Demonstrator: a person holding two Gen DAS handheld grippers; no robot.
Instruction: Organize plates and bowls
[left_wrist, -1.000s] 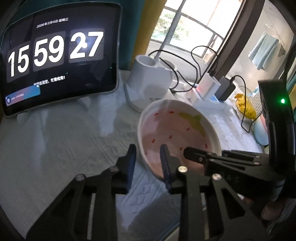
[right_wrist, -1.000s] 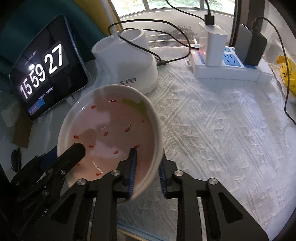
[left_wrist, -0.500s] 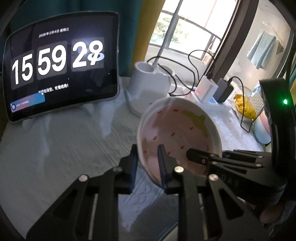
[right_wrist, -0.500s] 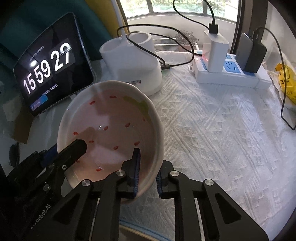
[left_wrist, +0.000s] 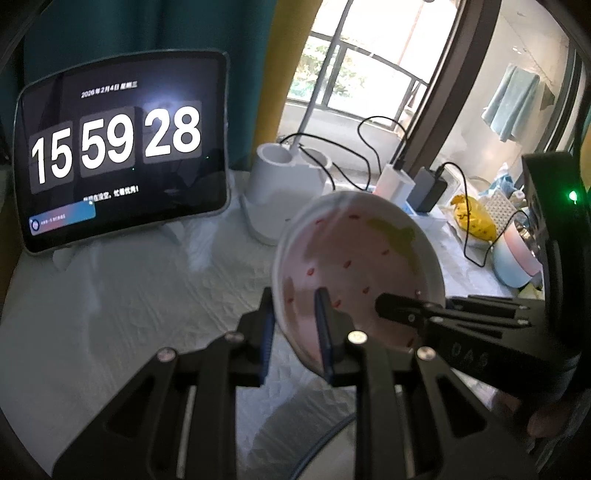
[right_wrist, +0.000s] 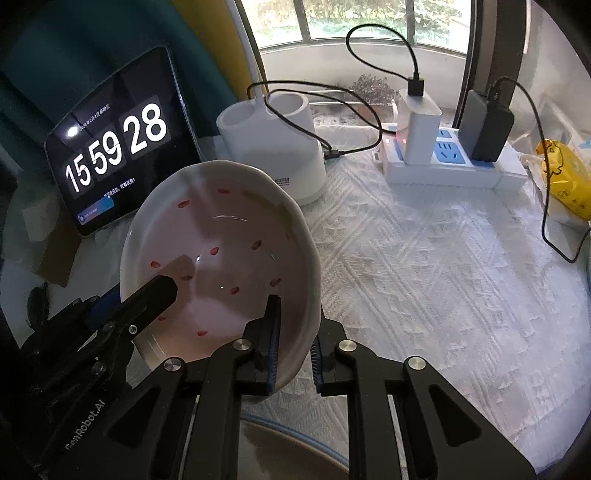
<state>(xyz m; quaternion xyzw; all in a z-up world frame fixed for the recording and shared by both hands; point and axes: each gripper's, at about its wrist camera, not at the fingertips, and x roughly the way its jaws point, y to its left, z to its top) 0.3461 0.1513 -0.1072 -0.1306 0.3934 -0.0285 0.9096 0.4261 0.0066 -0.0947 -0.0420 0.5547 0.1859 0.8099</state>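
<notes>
Above white cloth, both left claw and right claw clamp bowl rim.

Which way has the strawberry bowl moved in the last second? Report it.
Yes, upward: the strawberry bowl now covers more of the white lamp base behind it.

A tablet showing a clock display stands at the rear left edge of the white textured tablecloth. A white holder sits beside it. A power strip with plugged chargers lies along the rear edge. A yellow bag rests at the right edge.
</notes>
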